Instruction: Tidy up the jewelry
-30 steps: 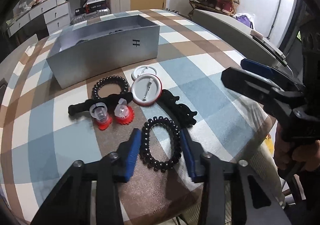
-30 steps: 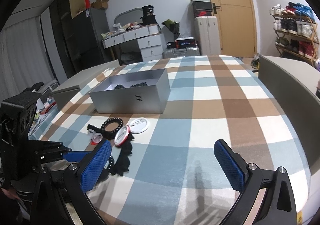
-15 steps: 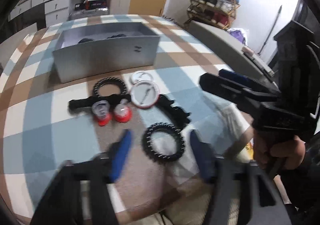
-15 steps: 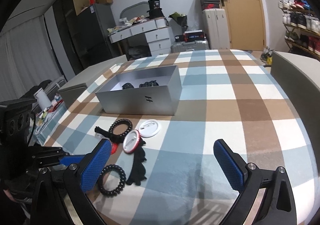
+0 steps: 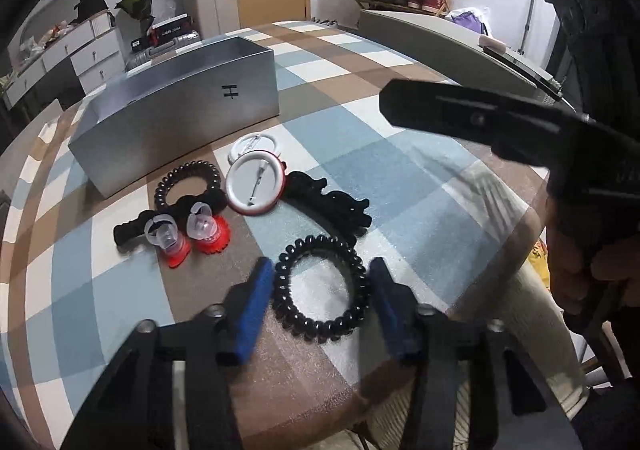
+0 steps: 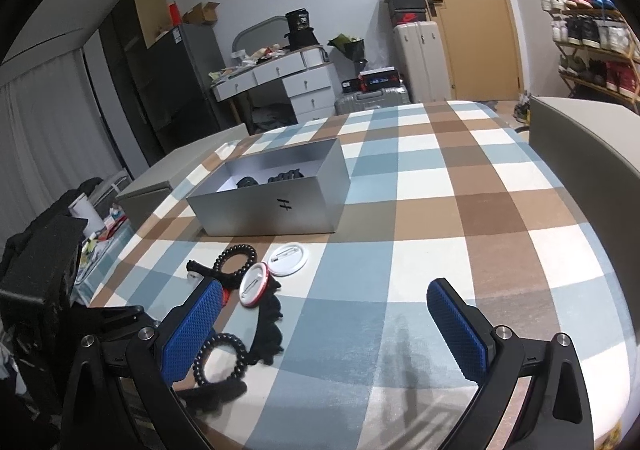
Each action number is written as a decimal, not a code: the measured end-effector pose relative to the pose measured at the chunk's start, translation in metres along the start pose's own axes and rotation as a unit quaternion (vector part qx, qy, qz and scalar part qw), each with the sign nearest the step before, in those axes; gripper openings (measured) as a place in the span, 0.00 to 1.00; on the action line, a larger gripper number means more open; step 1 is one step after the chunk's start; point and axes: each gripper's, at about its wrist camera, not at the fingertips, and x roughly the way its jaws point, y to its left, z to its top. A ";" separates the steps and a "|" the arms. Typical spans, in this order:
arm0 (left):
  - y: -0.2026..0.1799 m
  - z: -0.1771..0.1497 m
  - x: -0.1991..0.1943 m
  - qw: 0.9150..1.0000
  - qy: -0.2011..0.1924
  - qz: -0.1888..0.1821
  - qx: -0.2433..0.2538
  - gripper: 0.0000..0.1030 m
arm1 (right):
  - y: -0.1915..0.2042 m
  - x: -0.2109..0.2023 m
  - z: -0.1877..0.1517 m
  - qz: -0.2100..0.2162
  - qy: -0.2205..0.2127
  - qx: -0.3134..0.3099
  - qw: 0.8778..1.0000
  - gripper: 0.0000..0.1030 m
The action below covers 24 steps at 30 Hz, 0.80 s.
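Since a second ago the left gripper [image 5: 320, 304] has spread its blue pads wider and is now closing them again around the near coil hair tie [image 5: 320, 288], which lies flat on the checked tablecloth [image 5: 420, 186] between the pads; the left pad sits just beside the coil, the right one near it, and neither visibly presses on it. In the left wrist view, beyond the tie, lie a black scalloped scrunchie [image 5: 336, 202], a red-rimmed pin badge [image 5: 256, 186] face down with a white badge [image 5: 256, 144] behind it, a second coil hair tie [image 5: 188, 186], and two red-and-clear clips [image 5: 188, 234] on a black band. The grey open box [image 5: 180, 110] stands farther back. At the right the other gripper's black body juts in, held by a hand [image 5: 580, 274]. In the right wrist view the right gripper [image 6: 320, 330] hovers over the cloth with its pads wide apart and nothing between them. The near coil hair tie [image 6: 220, 360] shows partly behind its left pad, the badges [image 6: 286, 258] lie ahead, and the box [image 6: 272, 206] holds a few dark items whose kind cannot be made out.
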 end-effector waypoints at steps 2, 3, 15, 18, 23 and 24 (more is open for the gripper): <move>0.003 -0.001 -0.001 1.000 0.000 -0.001 0.002 0.33 | -0.001 0.001 -0.002 0.004 0.002 0.002 1.000 1.00; 0.004 -0.001 -0.002 1.000 -0.001 -0.002 0.003 0.32 | -0.001 0.002 -0.003 0.005 0.003 0.003 1.000 1.00; 0.012 -0.002 -0.015 0.999 -0.031 0.009 -0.017 0.31 | -0.007 0.004 -0.003 0.013 0.006 0.017 1.000 1.00; 0.018 -0.002 -0.020 0.999 -0.041 0.016 -0.028 0.31 | -0.002 0.008 -0.002 0.019 0.012 0.009 1.000 1.00; 0.035 -0.004 -0.030 0.997 -0.059 0.020 -0.055 0.31 | 0.011 0.021 0.003 0.042 0.030 -0.006 0.999 1.00; 0.038 -0.004 -0.032 0.996 -0.066 0.026 -0.061 0.31 | 0.015 0.024 0.005 0.046 0.034 -0.011 0.998 1.00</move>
